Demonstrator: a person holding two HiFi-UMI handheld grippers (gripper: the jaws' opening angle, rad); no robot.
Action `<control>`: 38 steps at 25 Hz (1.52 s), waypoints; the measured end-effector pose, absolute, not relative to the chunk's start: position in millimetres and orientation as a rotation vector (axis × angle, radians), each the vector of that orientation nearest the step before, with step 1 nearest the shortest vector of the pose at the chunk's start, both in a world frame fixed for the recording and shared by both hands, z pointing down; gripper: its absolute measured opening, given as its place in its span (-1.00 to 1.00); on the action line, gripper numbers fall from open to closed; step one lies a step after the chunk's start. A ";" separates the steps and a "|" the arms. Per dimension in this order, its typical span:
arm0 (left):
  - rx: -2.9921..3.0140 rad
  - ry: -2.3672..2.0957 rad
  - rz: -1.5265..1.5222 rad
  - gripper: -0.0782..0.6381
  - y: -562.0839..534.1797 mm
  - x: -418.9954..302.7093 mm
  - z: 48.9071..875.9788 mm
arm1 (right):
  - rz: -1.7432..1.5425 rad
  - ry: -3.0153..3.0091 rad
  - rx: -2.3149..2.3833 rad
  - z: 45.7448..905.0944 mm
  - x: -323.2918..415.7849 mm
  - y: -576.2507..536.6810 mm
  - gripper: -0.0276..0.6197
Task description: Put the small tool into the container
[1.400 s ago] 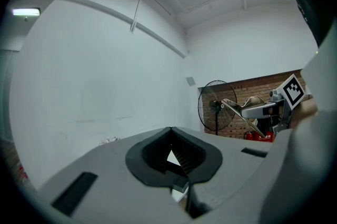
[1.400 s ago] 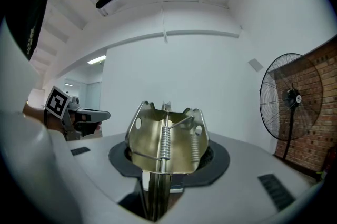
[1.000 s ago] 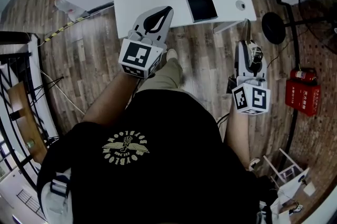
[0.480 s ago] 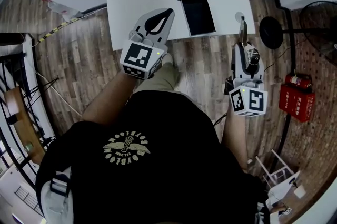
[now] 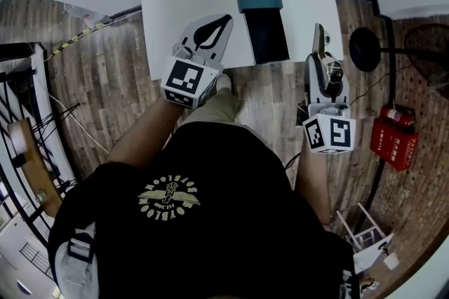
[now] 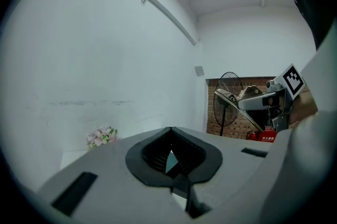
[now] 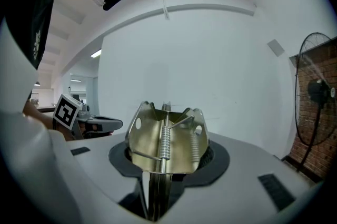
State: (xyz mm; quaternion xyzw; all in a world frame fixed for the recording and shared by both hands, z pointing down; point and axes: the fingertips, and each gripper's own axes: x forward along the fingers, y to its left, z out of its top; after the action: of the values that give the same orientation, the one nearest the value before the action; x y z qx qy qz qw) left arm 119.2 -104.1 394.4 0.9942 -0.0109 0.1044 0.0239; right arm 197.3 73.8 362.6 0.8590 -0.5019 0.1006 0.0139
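Pinching holds the small spring tool firm in the right gripper, probably for carrying to the open container ahead-left of it, while the left gripper (jaws pressed together, empty) hovers opposite.

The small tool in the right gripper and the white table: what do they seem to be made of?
The small tool: apparently thin sheet metal, pale gold and glossy; it reflects light and carries a coiled wire spring. The table: smooth matt white top, perhaps laminate or painted board; not certain.
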 end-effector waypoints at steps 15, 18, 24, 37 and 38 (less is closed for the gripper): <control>3.090 -0.029 0.325 -0.76 -161.5 164.2 395.4 | 0.290 -1.639 2.626 352.2 232.7 4.7 -0.43; 3.082 -0.052 0.333 -0.76 -173.4 161.6 399.2 | 0.323 -1.668 2.602 355.8 233.1 -7.7 -0.43; 3.069 -0.080 0.325 -0.76 -185.6 159.7 400.0 | 0.363 -1.711 2.567 359.1 238.5 -28.0 -0.43; 3.024 -0.225 0.342 -0.76 -206.7 162.4 410.8 | 0.419 -1.856 2.388 375.4 254.5 -69.6 -0.43; 3.019 -0.244 0.345 -0.76 -207.9 163.8 411.2 | 0.425 -1.871 2.372 376.9 257.5 -71.9 -0.43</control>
State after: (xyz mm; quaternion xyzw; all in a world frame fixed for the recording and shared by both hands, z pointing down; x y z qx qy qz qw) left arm 163.8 -207.9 411.2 0.9893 -0.0799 0.1129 0.0466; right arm 257.5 -71.9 376.9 0.7767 -0.6126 0.1392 0.0456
